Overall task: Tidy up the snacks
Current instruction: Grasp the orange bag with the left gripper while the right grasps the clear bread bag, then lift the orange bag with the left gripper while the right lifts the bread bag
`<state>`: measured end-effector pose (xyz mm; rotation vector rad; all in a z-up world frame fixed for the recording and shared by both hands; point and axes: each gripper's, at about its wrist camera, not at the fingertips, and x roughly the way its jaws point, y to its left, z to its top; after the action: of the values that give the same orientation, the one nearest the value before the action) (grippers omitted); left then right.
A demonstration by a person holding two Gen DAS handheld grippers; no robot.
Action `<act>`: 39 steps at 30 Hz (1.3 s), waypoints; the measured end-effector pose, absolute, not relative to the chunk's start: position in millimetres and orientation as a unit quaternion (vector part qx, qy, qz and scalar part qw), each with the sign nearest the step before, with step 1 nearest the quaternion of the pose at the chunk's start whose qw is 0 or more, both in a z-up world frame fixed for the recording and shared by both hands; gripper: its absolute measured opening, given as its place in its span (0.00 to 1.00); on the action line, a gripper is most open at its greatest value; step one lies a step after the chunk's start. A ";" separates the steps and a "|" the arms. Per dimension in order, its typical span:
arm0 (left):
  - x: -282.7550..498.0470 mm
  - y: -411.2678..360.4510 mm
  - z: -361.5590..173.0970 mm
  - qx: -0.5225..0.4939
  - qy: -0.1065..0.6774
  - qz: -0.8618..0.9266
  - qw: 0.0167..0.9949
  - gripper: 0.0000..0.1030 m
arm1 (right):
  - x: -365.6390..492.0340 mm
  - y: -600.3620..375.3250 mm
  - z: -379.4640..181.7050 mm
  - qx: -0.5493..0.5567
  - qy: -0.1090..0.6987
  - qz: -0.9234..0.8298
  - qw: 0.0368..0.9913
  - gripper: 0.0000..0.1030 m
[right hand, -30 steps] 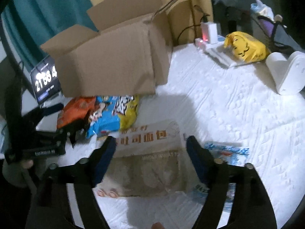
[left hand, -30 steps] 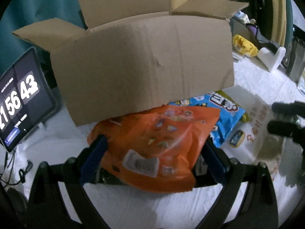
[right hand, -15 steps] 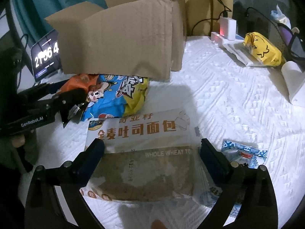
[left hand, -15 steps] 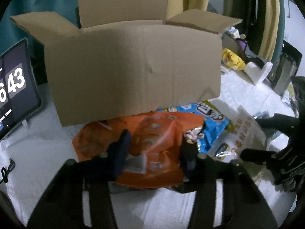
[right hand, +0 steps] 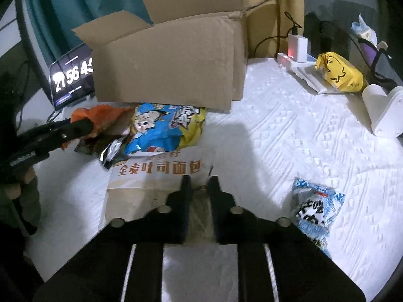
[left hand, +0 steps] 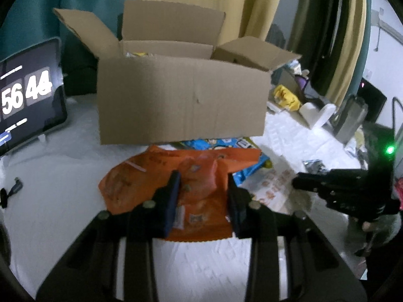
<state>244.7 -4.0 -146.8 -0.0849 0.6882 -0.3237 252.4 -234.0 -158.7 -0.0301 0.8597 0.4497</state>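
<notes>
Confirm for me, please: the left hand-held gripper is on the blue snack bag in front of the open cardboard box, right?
Not quite. The left wrist view shows the left hand-held gripper closing on the orange snack bag, not the blue one; it does lie before the open cardboard box.

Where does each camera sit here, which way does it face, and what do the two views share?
Left wrist: on the left gripper, looking down at the orange snack bag between its closing jaws, cardboard box behind; the right gripper shows.
Right wrist: on the right gripper, jaws shut on the bread bag; the left gripper and a hand show.
Shared: box, orange bag, blue snack bag, clock tablet.
</notes>
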 end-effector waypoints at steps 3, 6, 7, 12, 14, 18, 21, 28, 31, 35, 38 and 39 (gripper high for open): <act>231.1 0.9 -135.9 -0.044 0.324 -0.158 0.932 0.34 | 246.3 -235.8 -153.4 -0.009 0.406 0.221 0.887 0.08; 221.3 5.2 -125.3 -0.047 0.314 -0.157 0.935 0.34 | 239.3 -238.4 -140.5 -0.009 0.390 0.222 0.893 0.07; 217.4 6.6 -121.5 -0.049 0.311 -0.159 0.936 0.34 | 238.5 -238.3 -137.2 -0.008 0.387 0.223 0.895 0.07; 201.6 1.2 -116.7 -0.046 0.312 -0.172 0.933 0.34 | 231.2 -240.9 -118.7 -0.008 0.366 0.221 0.904 0.07; 196.4 -6.3 -124.6 -0.033 0.322 -0.177 0.930 0.34 | 229.3 -241.6 -115.2 -0.009 0.362 0.222 0.905 0.07; 191.7 -25.6 -146.8 -0.010 0.348 -0.182 0.920 0.34 | 227.5 -245.3 -112.3 -0.003 0.360 0.225 0.905 0.07; 190.1 -41.6 -157.7 0.022 0.353 -0.178 0.918 0.34 | 228.7 -246.9 -115.5 0.004 0.364 0.227 0.903 0.07; 196.1 -53.6 -183.6 0.036 0.377 -0.175 0.909 0.33 | 244.6 -253.7 -136.2 0.019 0.397 0.228 0.889 0.32; 197.2 -52.2 -183.7 0.033 0.377 -0.176 0.909 0.33 | 258.3 -257.2 -149.1 0.034 0.415 0.237 0.878 0.66; 198.0 -50.7 -184.8 0.035 0.380 -0.176 0.907 0.33 | 273.9 -246.7 -167.3 0.016 0.440 0.229 0.868 0.70; 196.6 -51.7 -184.5 0.045 0.381 -0.168 0.908 0.34 | 271.1 -235.2 -168.8 0.006 0.440 0.247 0.863 0.76; 196.0 -52.1 -185.3 0.049 0.382 -0.163 0.908 0.35 | 268.2 -231.0 -169.0 -0.001 0.437 0.254 0.863 0.76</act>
<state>196.0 -52.1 -185.3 0.1012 0.7887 -0.3364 268.2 -231.0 -169.0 -0.0028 0.9172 0.5330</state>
